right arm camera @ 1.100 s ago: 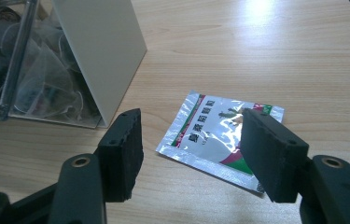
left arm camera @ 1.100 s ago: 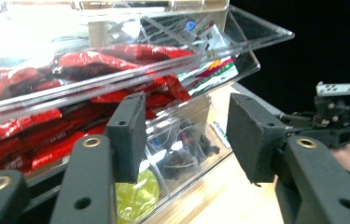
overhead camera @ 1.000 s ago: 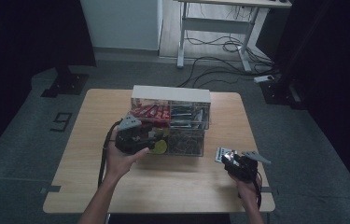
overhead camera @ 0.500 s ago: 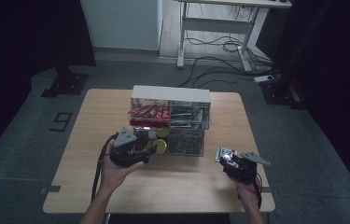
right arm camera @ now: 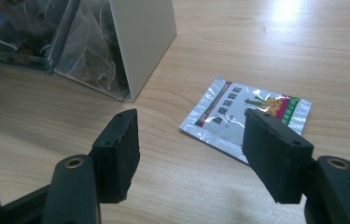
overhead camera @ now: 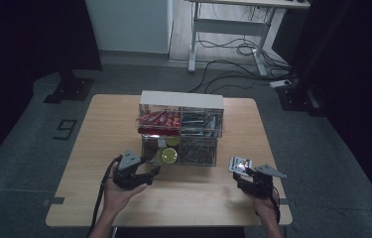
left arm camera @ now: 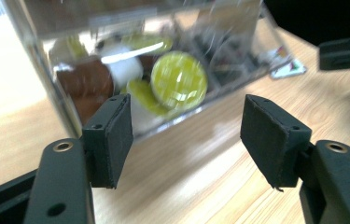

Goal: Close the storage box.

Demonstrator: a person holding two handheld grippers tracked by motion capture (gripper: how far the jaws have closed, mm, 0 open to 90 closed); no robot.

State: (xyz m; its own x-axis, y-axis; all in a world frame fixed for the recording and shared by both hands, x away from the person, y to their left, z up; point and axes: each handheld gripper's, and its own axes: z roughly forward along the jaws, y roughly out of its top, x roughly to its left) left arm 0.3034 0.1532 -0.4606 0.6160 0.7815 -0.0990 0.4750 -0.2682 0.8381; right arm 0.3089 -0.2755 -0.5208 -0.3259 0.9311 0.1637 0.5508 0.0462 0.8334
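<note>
A clear compartment box [overhead camera: 181, 111] stands mid-table, holding red packets, dark packets, tea bags and round yellow-lidded capsules [overhead camera: 167, 155]. My left gripper [overhead camera: 151, 173] sits low over the table just in front of the box's lower left compartment. Its jaws have just been opening and stand open with nothing between them. In the left gripper view the gripper [left arm camera: 186, 135] faces a yellow capsule [left arm camera: 178, 77] behind the clear wall. My right gripper [overhead camera: 240, 174] rests open near the front right, just short of a silver sachet [overhead camera: 239, 163]. The right gripper [right arm camera: 191, 149] has the sachet [right arm camera: 247, 114] ahead of its right jaw.
The wooden table [overhead camera: 104, 129] has bare room to the left of the box and along its front edge. The box's beige side wall [right arm camera: 140, 42] and its tea-bag compartment [right arm camera: 88, 51] lie ahead and to the left of the right gripper.
My left gripper has come down and back from the box front toward the near edge, and its jaws stand wider. The right gripper and the sachet have stayed put.
</note>
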